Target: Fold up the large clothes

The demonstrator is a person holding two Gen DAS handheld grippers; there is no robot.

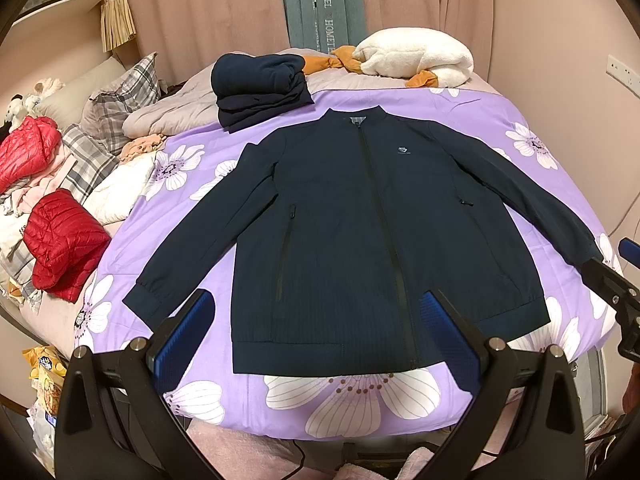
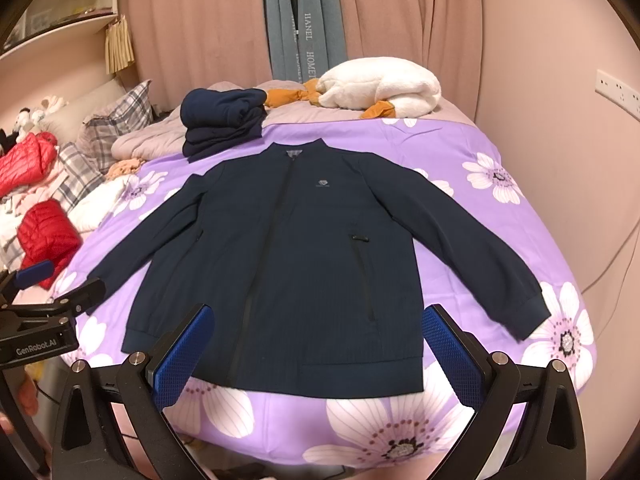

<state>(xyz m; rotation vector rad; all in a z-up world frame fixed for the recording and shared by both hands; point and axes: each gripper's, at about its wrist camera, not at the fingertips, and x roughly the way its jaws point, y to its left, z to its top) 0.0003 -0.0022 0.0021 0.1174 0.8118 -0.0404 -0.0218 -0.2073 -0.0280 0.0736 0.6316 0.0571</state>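
Flat on the purple floral bedspread (image 1: 532, 120), a navy zip jacket (image 1: 360, 220) lies face up with both sleeves spread, both grippers hanging open above its hem.

Going left to right in the left wrist view: red puffer jackets (image 1: 60, 240) sit among plaid pillows (image 1: 120, 96) at the left edge; a folded navy stack (image 1: 260, 88) rests just beyond the jacket's collar at upper centre; a white fleece bundle (image 1: 420, 56) lies upper right. The left gripper (image 1: 316, 340) fills the lower frame, blue pads well apart, holding nothing. The right gripper (image 2: 316, 348), in its own view, likewise stands wide and empty over the lower hem.
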